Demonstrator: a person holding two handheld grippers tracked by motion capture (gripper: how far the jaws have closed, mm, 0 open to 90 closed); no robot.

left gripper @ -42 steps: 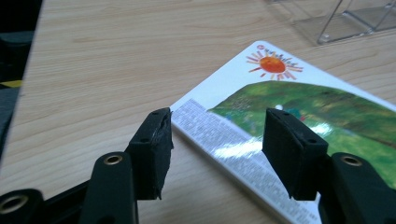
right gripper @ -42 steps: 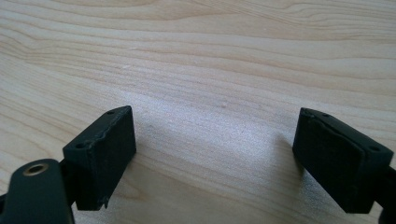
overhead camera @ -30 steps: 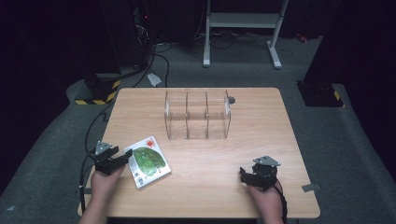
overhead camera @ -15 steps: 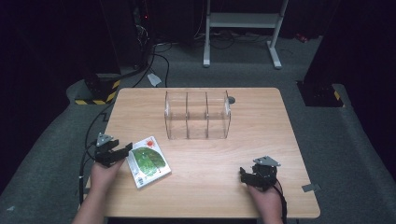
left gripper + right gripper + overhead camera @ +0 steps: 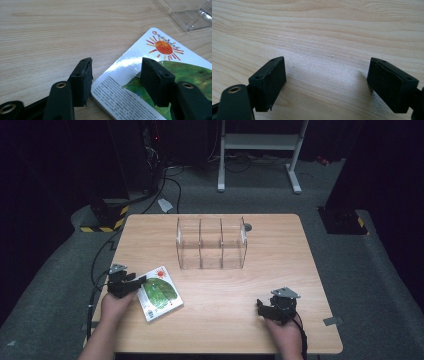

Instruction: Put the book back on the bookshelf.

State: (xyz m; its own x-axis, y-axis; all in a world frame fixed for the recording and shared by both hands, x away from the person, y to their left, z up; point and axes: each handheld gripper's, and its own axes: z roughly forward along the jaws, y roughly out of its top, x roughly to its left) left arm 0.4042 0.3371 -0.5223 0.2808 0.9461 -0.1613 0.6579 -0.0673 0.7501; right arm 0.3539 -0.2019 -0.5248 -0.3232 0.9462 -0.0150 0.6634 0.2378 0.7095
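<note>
Left to right across the counter (image 5: 215, 290). The left tongs (image 5: 131, 283) have advanced toward the picture book (image 5: 159, 293) since a second ago, when they stood just clear of its near-left edge; they now reach the book's corner. This suggests the approach phase is ending and a grasp of the book is the step in hand.

In the left gripper view the left tongs (image 5: 116, 75) are released – the jaws stand spread, 1 over bare wood beside the book's edge, the other above the cover, so the corner of the picture book (image 5: 160, 75) lies between them, not yet pinched. The book lies flat at the counter's front left, sun and green artwork facing up.

Mid-counter stands a clear 3-compartment organizer (image 5: 211, 243), empty and well apart from the book.

At the front right, the right tongs (image 5: 264, 307) rest unchanged – jaws wide apart over bare wood in the right gripper view (image 5: 325, 75), holding nothing.
</note>
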